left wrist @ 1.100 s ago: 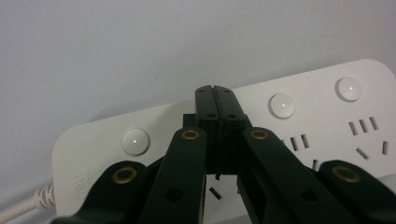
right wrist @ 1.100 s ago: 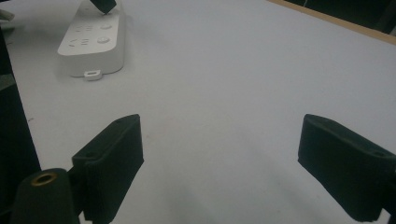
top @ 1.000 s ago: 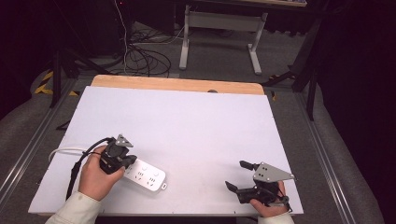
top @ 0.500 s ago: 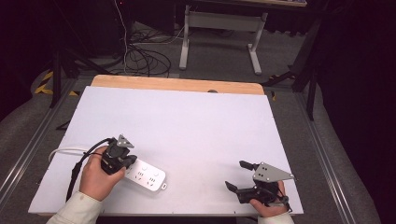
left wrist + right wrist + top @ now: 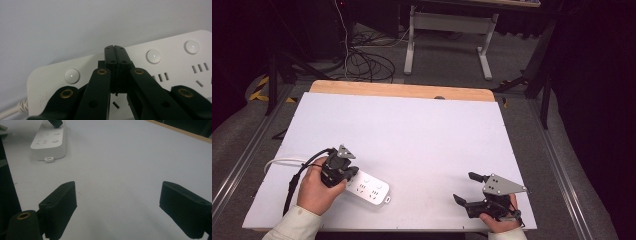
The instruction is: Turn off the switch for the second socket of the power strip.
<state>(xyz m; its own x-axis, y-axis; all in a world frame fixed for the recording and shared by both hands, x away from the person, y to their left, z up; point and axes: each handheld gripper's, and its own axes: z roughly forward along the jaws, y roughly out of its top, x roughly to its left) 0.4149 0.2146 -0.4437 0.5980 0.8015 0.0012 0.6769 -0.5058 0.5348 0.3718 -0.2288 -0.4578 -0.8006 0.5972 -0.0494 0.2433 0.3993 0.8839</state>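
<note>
While the left gripper sits at the cable end of the power strip, its jaws are pressed flat together with nothing between them, tips down on the strip's top face. From the left gripper view, the closed tips rest between two of the round white buttons, one button to one side and another to the other, with socket slots visible beyond. Contact with the strip looks likely but the exact touch point is hidden under the jaws.

The power strip lies flat on the white counter, near the front left corner, angled slightly. Its white cord leaves the end under the left hand and curves off toward the counter's left edge. A small tab sticks out at the strip's free end.

The right gripper is held low over the counter's front right area, well apart from the strip. Its jaws stand wide apart and hold nothing; in the right gripper view the two black pads frame bare white surface, with the strip farther off at upper left. The grey three-cornered plate sits on top, and the right hand grips the handle from the counter's front edge.

A wooden edge strip runs along the far side of the counter.
</note>
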